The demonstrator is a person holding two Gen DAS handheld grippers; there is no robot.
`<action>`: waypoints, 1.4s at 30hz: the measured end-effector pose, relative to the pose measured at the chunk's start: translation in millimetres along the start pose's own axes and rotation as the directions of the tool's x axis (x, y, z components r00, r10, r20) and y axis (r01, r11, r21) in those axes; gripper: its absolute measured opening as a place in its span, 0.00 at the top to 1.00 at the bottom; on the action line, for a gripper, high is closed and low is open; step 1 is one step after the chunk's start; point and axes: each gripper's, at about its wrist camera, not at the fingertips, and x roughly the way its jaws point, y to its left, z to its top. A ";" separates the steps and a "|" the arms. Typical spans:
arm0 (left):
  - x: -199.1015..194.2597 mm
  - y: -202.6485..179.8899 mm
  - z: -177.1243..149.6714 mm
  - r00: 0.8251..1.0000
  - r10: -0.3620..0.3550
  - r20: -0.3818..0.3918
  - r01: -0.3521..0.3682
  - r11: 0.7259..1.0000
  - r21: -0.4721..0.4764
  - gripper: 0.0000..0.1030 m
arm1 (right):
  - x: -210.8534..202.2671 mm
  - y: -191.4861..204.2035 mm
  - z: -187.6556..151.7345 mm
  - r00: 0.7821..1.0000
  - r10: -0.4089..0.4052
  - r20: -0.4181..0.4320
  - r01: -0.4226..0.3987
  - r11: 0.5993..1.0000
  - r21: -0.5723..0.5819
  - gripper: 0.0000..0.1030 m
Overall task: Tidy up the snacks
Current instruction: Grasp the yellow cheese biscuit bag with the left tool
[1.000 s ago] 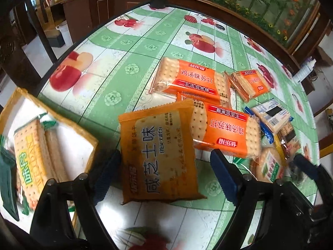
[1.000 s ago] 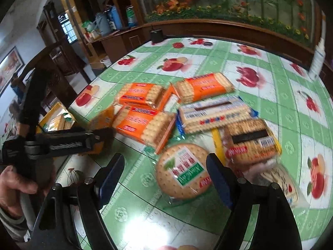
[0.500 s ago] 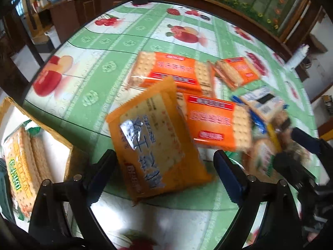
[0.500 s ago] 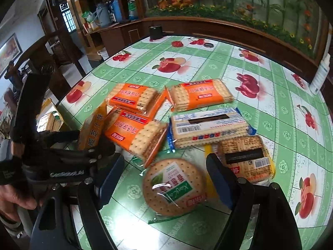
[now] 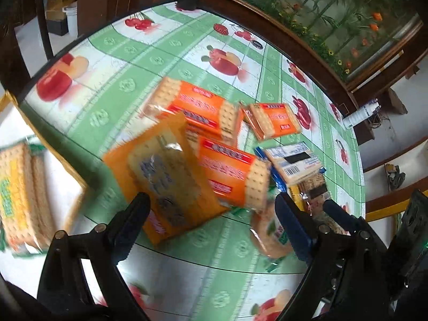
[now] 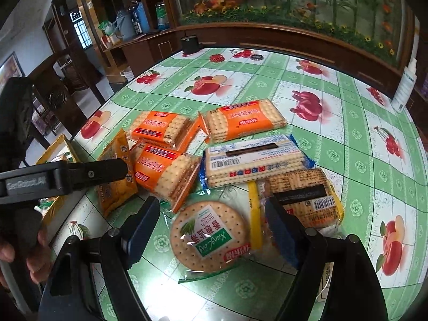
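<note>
A yellow-orange biscuit pack (image 5: 165, 179), blurred, stands tilted on the table, leaning on an orange cracker pack (image 5: 232, 174). My left gripper (image 5: 211, 208) is open around its near end; the right pad is well clear of it. In the right wrist view the same pack (image 6: 115, 182) stands on edge behind the left gripper's finger (image 6: 80, 174). My right gripper (image 6: 211, 214) is open just above a round biscuit pack (image 6: 211, 235), not touching it. Two more orange packs (image 6: 160, 125) (image 6: 240, 120), a blue-white pack (image 6: 254, 160) and a brown pack (image 6: 302, 195) lie close by.
A cardboard box (image 5: 67, 165) sits off the table's left edge with green-yellow cracker packs (image 5: 18, 195) inside. A white bottle (image 6: 405, 85) stands at the far right edge and a black object (image 6: 190, 44) at the far edge. A hand (image 6: 16, 248) grips the left tool.
The yellow-orange pack tipped from flat between the left fingers to leaning on the orange pack. The left jaws widened and the left view rolled. The right gripper drew nearer the round pack.
</note>
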 end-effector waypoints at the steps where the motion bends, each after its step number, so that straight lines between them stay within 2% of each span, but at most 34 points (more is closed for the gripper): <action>1: 1.4 -1.7 -2.3 1.000 0.010 0.002 -0.010 1.000 -0.002 0.09 | -0.6 -1.4 -0.8 1.000 0.001 0.001 -0.001 1.000 0.005 0.21; 5: 5.9 -1.0 -7.3 0.997 0.079 0.019 -0.079 0.997 -0.016 0.09 | -3.6 -5.6 -4.3 1.000 0.009 0.004 -0.009 1.000 0.017 0.21; 8: 5.3 9.7 -6.2 0.995 0.091 0.029 -0.089 0.994 -0.060 0.08 | -3.9 -7.0 -6.7 1.000 0.016 0.001 -0.016 1.000 0.017 0.21; 15: 26.4 29.9 3.8 0.999 0.052 -0.003 -0.052 0.981 -0.188 0.08 | -0.6 5.0 -2.2 1.000 0.029 0.001 -0.028 0.999 -0.036 0.21; 16: 24.2 30.3 6.5 0.998 0.057 0.021 -0.052 0.979 -0.197 0.08 | 0.2 7.0 -1.4 1.000 0.025 -0.002 -0.025 0.998 -0.049 0.21; 23: 25.6 39.1 16.8 0.999 -0.003 0.034 0.012 0.962 -0.272 0.08 | 5.1 6.4 3.2 1.000 0.013 -0.014 -0.013 0.998 -0.061 0.21; 25: 24.7 39.5 16.0 1.000 -0.011 0.029 0.018 0.965 -0.261 0.10 | 5.9 7.2 6.0 1.000 0.024 -0.013 -0.024 0.997 -0.066 0.21; 26: 23.8 39.4 15.4 1.000 -0.007 0.026 0.014 0.967 -0.255 0.14 | 6.5 9.2 8.2 0.999 0.034 -0.011 -0.035 0.996 -0.077 0.21; 27: 23.7 39.1 15.9 1.000 -0.002 0.023 0.007 0.969 -0.246 0.26 | 6.5 11.6 9.8 0.999 0.043 -0.008 -0.043 0.995 -0.091 0.21; 28: 23.7 38.9 16.3 1.000 0.003 0.016 0.001 0.973 -0.229 0.33 | 7.1 14.6 12.3 0.999 0.049 -0.003 -0.049 0.993 -0.111 0.21; 36: 13.6 44.2 -0.7 1.000 -0.005 -0.012 0.003 0.991 -0.131 0.33 | 25.8 32.7 26.4 0.999 -0.022 -0.035 0.009 0.947 -0.322 0.21; 42: -8.2 52.0 -36.9 0.999 -0.004 -0.038 0.002 0.998 -0.057 0.32 | 44.7 50.6 29.5 0.994 0.024 -0.110 -0.070 0.895 -0.440 0.21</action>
